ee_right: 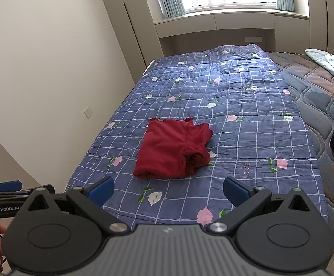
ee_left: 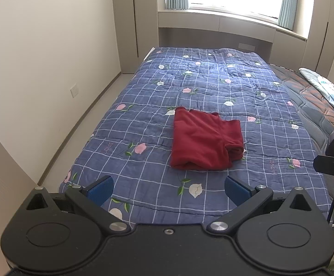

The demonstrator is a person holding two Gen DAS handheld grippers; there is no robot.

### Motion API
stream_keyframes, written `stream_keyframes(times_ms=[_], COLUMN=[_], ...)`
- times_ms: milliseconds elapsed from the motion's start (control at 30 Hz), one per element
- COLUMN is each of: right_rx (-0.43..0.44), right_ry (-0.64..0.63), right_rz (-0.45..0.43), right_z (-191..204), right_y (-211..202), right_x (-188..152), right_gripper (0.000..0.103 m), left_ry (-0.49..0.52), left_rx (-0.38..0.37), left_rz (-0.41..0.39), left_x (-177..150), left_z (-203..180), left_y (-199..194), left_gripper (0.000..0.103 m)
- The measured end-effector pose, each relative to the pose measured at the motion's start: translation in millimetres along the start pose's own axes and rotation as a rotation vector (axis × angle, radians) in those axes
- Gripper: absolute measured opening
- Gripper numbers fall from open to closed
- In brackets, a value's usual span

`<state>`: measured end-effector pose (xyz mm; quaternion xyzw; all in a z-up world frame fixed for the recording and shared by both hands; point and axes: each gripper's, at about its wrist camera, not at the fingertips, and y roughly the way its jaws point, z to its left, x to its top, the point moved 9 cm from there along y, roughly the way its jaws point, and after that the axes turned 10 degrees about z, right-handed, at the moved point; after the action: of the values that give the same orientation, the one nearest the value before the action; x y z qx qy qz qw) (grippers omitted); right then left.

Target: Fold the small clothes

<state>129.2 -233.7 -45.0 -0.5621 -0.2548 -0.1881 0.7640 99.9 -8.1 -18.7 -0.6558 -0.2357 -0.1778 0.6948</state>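
Both grippers hang spread wide and empty at the frame's bottom edge: the left gripper (ee_left: pixel 168 187) and right gripper (ee_right: pixel 168 188). Just beyond, at mid-frame, the red garment (ee_left: pixel 205 141) lies apparently folded into a compact rectangle on the blue checked quilt (ee_left: pixel 144 105); little seems left.

Bed (ee_left: pixel 309 115) bearing blue checked quilt (ee_left: pixel 144 115); folded red garment (ee_left: pixel 203 142) lying on quilt; pillow (ee_left: pixel 328 89) resting on bare mattress.
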Motion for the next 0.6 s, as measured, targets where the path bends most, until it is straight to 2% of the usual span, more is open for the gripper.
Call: stream_keyframes(times_ms=[600], right_rx=[0.002], right_ry=[0.023], right_rz=[0.003], right_z=[-4.7], right_y=[-2.5], right_x=[-6.2], right_gripper=[0.103], left_ry=[0.014], left_rx=[-0.005], left_rz=[0.004], left_x=[-6.0], left_z=[-8.0], left_y=[-2.3], left_gripper=[0.102])
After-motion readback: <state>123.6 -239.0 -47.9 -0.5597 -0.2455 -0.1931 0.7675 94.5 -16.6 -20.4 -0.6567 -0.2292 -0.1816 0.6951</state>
